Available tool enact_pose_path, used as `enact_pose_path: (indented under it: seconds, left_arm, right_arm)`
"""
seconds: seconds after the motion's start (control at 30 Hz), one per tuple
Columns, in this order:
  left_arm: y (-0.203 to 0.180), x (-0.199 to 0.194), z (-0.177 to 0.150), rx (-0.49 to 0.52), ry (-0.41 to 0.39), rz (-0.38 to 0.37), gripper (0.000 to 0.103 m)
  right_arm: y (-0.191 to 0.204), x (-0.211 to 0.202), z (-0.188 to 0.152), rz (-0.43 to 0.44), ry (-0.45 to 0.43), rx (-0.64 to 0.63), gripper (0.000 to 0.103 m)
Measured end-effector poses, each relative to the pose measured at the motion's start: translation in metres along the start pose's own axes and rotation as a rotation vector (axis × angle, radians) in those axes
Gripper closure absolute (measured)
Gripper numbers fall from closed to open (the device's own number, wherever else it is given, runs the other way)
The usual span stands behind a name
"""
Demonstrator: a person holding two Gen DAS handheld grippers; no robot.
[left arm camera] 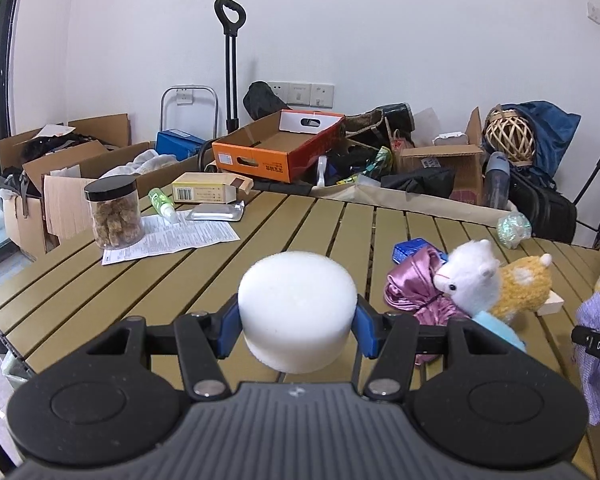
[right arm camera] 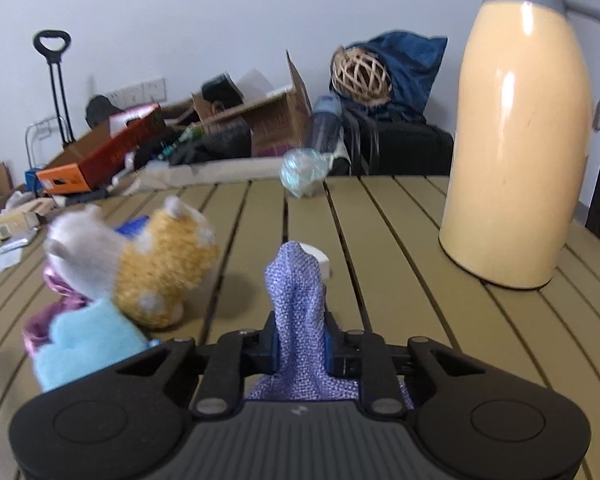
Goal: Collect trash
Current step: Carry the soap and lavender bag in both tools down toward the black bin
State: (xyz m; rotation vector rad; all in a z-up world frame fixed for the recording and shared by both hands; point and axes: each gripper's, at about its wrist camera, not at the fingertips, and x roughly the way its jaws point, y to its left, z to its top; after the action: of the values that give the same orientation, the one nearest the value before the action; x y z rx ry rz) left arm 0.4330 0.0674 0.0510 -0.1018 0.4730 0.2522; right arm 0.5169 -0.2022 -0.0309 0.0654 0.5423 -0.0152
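My left gripper (left arm camera: 297,326) is clamped on a white foam cylinder (left arm camera: 297,308), held above the slatted table (left arm camera: 140,292). My right gripper (right arm camera: 302,344) is clamped on purple cloth (right arm camera: 298,300). Readable writing: "DAS" on a black tag (left arm camera: 596,347).

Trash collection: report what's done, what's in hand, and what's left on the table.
Done: no bin is in view, so nothing shows as collected yet.

In hand: the left gripper is shut on the white foam puck; the right gripper is shut on the purple cloth.

Left: the crumpled plastic wrap, printed paper sheet and foil blister pack lie on the slatted table.
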Motion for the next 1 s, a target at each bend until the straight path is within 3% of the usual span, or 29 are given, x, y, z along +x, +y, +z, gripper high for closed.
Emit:
enact_pose_path:
  seconds: [0.4,1.0]
  left_arm:
    - [0.005,-0.056,-0.003,0.015,-0.027,-0.024,0.046]
    - [0.011,-0.124,-0.065,0.047,0.008,-0.095,0.046]
  right_arm:
    - [0.009,-0.093,-0.005,0.081,-0.09,-0.01,0.084]
    - [0.008,-0.195,-0.078,0.176,-0.102,-0.034,0.084]
